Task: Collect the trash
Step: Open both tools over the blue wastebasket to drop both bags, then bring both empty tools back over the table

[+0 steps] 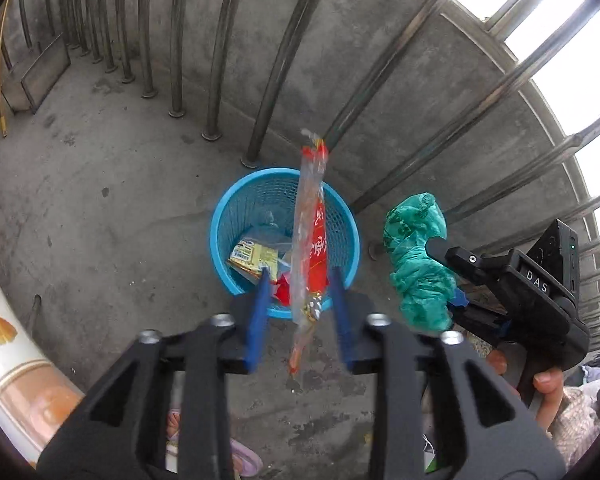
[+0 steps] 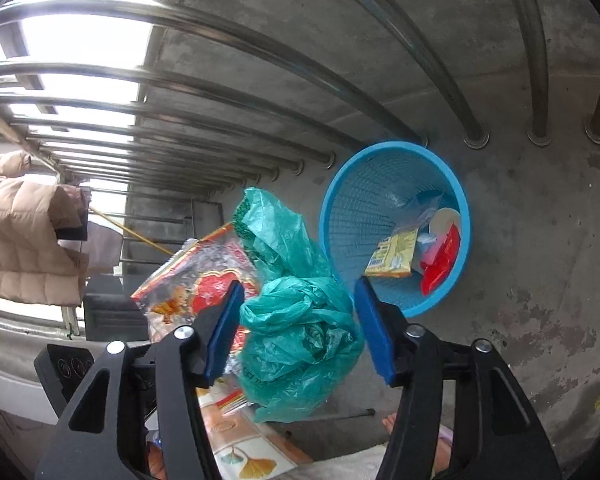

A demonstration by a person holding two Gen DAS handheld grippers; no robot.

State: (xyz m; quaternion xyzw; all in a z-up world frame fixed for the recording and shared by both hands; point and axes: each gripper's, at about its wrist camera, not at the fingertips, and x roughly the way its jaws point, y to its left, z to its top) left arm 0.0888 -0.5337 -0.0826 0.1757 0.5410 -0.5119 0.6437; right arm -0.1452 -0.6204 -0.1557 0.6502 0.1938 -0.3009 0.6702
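A blue mesh bin (image 1: 342, 220) (image 2: 340, 208) stands on the concrete floor by the railing, with a yellow packet (image 1: 252, 256) (image 2: 396, 254) and red and white scraps inside. My left gripper (image 1: 300, 300) is open; a red and clear snack wrapper (image 1: 312, 248) hangs free between its blue pads, above the bin's near rim. The wrapper shows in the right wrist view (image 2: 188, 284) too. My right gripper (image 2: 298, 332) is open around a crumpled green plastic bag (image 2: 300, 332), which also shows right of the bin in the left wrist view (image 1: 416, 268).
Steel railing bars (image 1: 276, 68) and a concrete wall run behind the bin. A patterned tiled ledge (image 1: 4, 340) lies at the left. A beige padded jacket (image 2: 24, 232) hangs at the left in the right wrist view. Stained concrete floor (image 2: 540, 280) surrounds the bin.
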